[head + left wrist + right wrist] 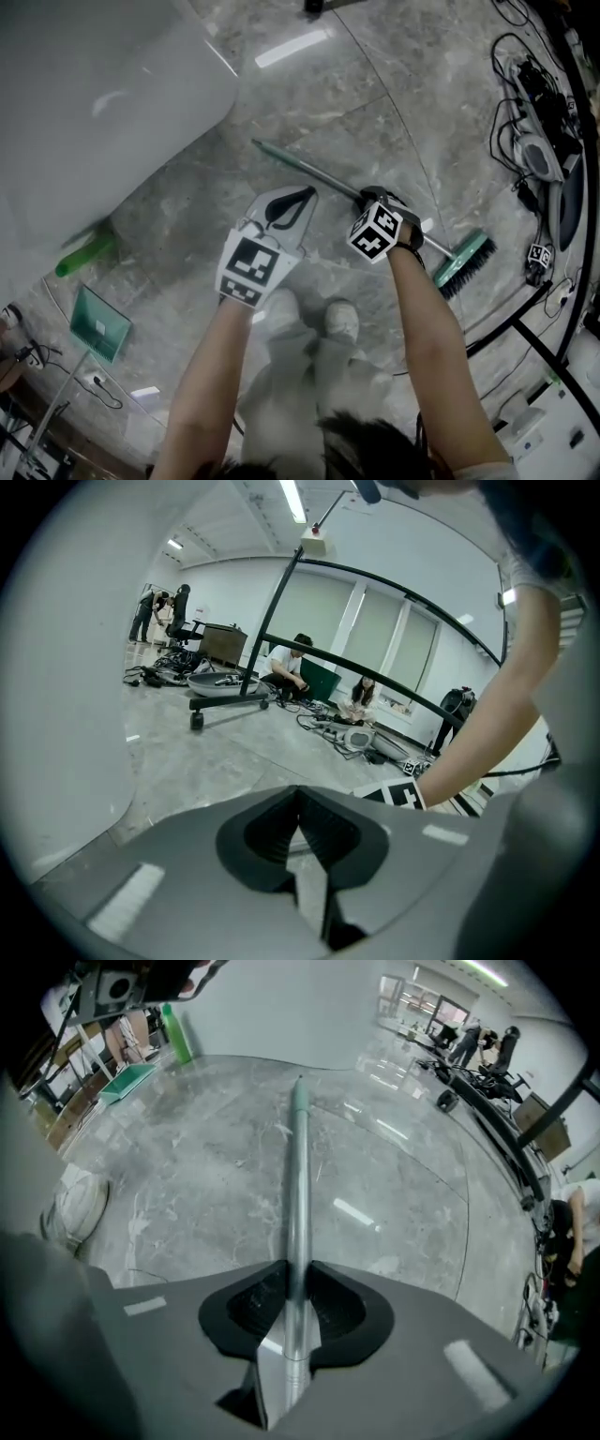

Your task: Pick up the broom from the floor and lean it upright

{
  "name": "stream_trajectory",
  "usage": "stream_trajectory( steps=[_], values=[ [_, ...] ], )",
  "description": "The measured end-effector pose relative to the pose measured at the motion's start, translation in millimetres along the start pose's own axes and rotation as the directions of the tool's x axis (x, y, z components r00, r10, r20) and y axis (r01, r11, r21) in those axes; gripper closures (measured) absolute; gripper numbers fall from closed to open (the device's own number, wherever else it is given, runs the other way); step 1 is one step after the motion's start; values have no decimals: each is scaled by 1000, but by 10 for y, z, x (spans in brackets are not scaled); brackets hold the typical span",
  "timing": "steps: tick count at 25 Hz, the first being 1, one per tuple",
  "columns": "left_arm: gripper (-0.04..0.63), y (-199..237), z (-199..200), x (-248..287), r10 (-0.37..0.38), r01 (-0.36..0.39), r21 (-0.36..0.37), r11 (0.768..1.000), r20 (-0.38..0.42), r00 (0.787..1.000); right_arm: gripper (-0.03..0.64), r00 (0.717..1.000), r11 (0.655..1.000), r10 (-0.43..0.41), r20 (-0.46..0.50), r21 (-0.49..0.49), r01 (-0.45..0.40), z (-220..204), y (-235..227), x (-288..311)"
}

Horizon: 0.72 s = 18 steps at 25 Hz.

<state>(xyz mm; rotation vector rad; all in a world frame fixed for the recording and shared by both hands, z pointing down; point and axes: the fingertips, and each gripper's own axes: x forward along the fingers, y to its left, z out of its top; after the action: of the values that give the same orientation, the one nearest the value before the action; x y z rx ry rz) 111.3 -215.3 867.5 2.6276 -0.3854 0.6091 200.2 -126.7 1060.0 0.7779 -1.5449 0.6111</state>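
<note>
Across the floor point(375, 103), the broom point(323, 175) lies diagonally, brush head point(466, 262) lower right

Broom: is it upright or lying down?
Lying down. The head view shows the broom flat along the floor; the right gripper has its jaws closed on the handle.

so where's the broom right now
In the head view the broom stretches slantwise over the floor ahead of the person's shoes, its handle clamped in the right gripper, green bristles at the right.
</note>
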Motion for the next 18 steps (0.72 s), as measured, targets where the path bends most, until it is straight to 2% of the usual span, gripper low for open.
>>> stream_trajectory(
  steps=[3,9,12,18],
  values=[
    [597,74,-33,31,12,-12,5,1000,-4,1000,547,999,999,33,-10,-27,-33,2,-3,23],
    [597,78,71,13,23,-23,12,1000,16,1000,541,1000,1000,12,5,-16,-12,26,30,-15],
    [597,26,163,-51,19,-19,38,999,22,1000,541,1000,999,14,25,-38,-13,61,86,-82],
    [597,-68,394,-278,59,-60,24,998,29,998,541,995,999,-10,104,-45,15,183,94,-512]
  ],
)
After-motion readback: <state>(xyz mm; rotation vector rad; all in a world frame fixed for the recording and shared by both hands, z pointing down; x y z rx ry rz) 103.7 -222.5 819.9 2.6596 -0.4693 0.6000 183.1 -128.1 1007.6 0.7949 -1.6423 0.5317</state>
